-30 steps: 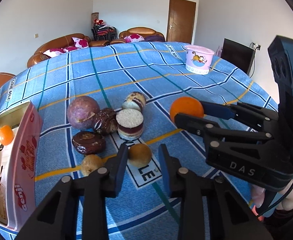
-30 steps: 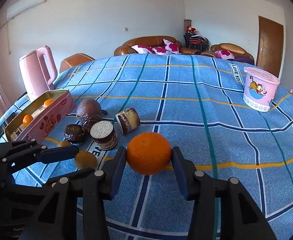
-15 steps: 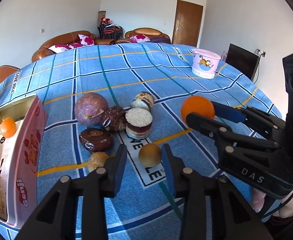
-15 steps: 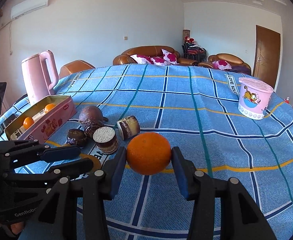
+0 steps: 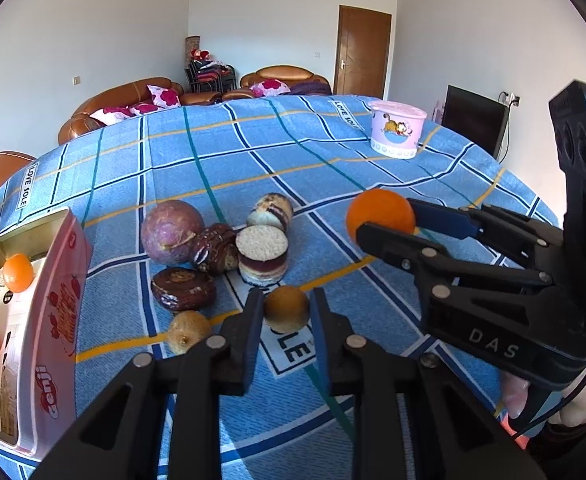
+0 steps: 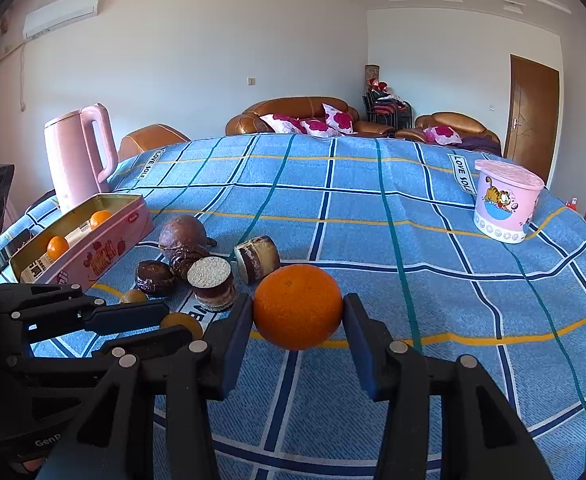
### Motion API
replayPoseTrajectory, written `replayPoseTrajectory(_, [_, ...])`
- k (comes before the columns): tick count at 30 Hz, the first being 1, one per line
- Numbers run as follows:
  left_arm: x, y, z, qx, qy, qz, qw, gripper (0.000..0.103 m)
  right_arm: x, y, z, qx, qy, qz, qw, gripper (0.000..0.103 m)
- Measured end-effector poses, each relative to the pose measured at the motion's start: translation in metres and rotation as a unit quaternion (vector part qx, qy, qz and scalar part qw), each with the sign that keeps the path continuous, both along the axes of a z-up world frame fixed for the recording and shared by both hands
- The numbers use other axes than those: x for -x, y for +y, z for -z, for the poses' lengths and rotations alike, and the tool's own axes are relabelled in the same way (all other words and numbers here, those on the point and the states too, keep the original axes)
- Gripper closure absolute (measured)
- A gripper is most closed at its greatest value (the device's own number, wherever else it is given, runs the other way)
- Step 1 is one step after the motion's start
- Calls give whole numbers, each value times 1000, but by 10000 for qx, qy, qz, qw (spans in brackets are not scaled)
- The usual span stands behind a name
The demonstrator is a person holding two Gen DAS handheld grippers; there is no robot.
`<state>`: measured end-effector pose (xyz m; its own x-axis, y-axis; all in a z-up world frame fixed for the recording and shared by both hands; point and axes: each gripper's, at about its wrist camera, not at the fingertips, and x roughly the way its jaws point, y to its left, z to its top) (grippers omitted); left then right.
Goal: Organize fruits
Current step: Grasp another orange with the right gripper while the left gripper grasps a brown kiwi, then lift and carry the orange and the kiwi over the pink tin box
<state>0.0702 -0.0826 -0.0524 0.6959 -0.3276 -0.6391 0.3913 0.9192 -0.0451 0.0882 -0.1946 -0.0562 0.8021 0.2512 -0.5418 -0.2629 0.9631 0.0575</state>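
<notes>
My left gripper (image 5: 286, 314) is closing on a small brown round fruit (image 5: 286, 307), with both pads against its sides, low over the blue checked cloth. A second small brown fruit (image 5: 189, 332) lies just to its left. My right gripper (image 6: 297, 316) is shut on a large orange (image 6: 297, 306), held a little above the cloth. In the left wrist view that orange (image 5: 381, 214) hangs to the right of the food cluster. An open pink tin (image 5: 59, 300) at the left holds two small oranges (image 5: 18, 273). A purple round fruit (image 5: 171, 232) sits among the cakes.
Dark pastries (image 5: 183, 289) and layered cake pieces (image 5: 263, 254) crowd the cloth just beyond the left gripper. A pink lidded tub (image 6: 507, 200) stands far right, and a pink kettle (image 6: 79, 156) stands behind the tin. A hand holds the right gripper at the lower right.
The left jaws have drawn in onto the small brown fruit, which stood loose between them before. The right gripper keeps its hold on the orange and has barely moved.
</notes>
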Motion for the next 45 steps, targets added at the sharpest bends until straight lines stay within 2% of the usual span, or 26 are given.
replayPoseTrajectory(12, [12, 5, -9, 31, -529, -189, 9984, 78, 8, -2, -4, -44, -295, -40, 9995, 55])
replayPoseTrajectory(45, [34, 8, -20, 17, -1338, -470, 9899, 78, 26, -4, -10, -112, -892, -89, 9959, 55])
